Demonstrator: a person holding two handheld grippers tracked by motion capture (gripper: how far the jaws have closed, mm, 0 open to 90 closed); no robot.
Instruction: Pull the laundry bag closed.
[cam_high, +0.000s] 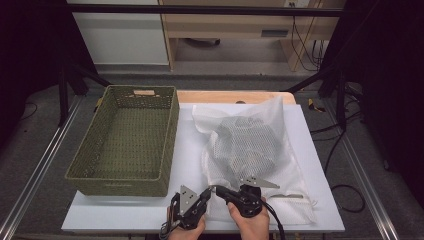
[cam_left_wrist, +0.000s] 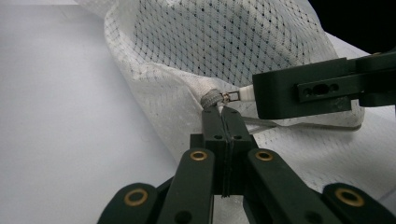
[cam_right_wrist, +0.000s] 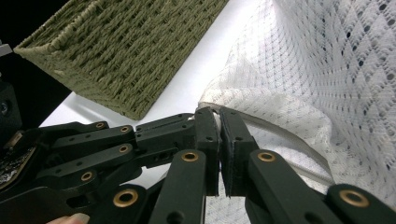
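L gripper: jaws shut on the corner of the mesh laundry bag, right at the zip end, just below the slider.
R gripper: jaws closed too, pinching the white zip pull tab; in the left gripper view it comes in from the right.
Step, my read: looks like they're about to run the zip open, L anchoring, R pulling.
Bag location: lying flat on the white table top, right of the basket, zip corner at the near edge by both hands.
Bag contents: a dark, greyish bundle shows thru the mesh, prob clothing; can't tell what exactly.
Basket: green woven, open top, left side of table, empty as far as the high view shows.
Risk 1: tab is small, R grip is only on its tip, so it could slip off if the pull goes off the zip line.
Risk 2: if L's hold on the fabric is thin, the whole bag drags w/ the pull instead of the zip moving.
Risk 3: loose mesh bunches near the slider, could snag in the teeth & jam it.
Risk 4: both grippers are v. close, almost touching, so a bump could knock one grip loose.
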